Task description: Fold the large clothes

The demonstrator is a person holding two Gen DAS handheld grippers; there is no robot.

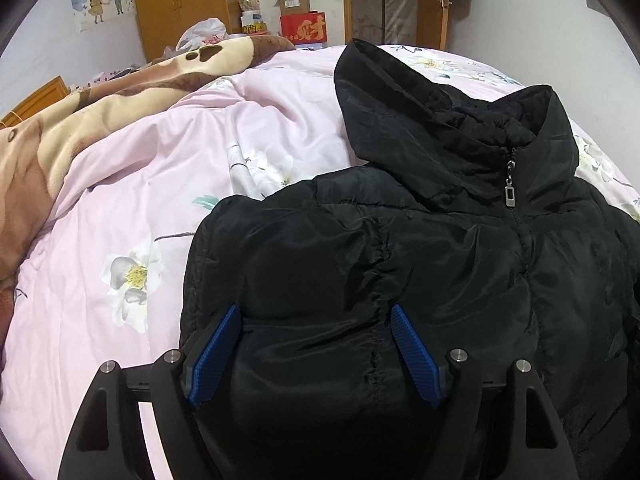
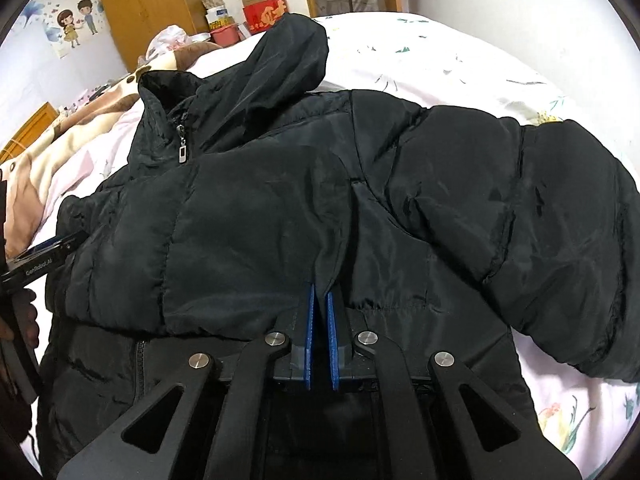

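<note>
A black hooded puffer jacket (image 1: 440, 248) lies front up on the bed, zipped to the collar, hood pointing away. My left gripper (image 1: 314, 312) is open, its blue pads either side of a bulge of the jacket's left part. In the right wrist view the jacket (image 2: 260, 216) has its sleeve (image 2: 540, 220) stretched out to the right. My right gripper (image 2: 322, 292) is shut on a fold of the jacket fabric near the armpit seam. The left gripper's body (image 2: 44, 260) shows at that view's left edge.
The bed has a pink floral duvet (image 1: 140, 184). A brown and cream blanket (image 1: 80, 120) lies bunched along its left side. Wooden wardrobe (image 1: 184, 0), boxes (image 1: 304, 28) and a plastic bag (image 1: 204, 34) stand behind the bed.
</note>
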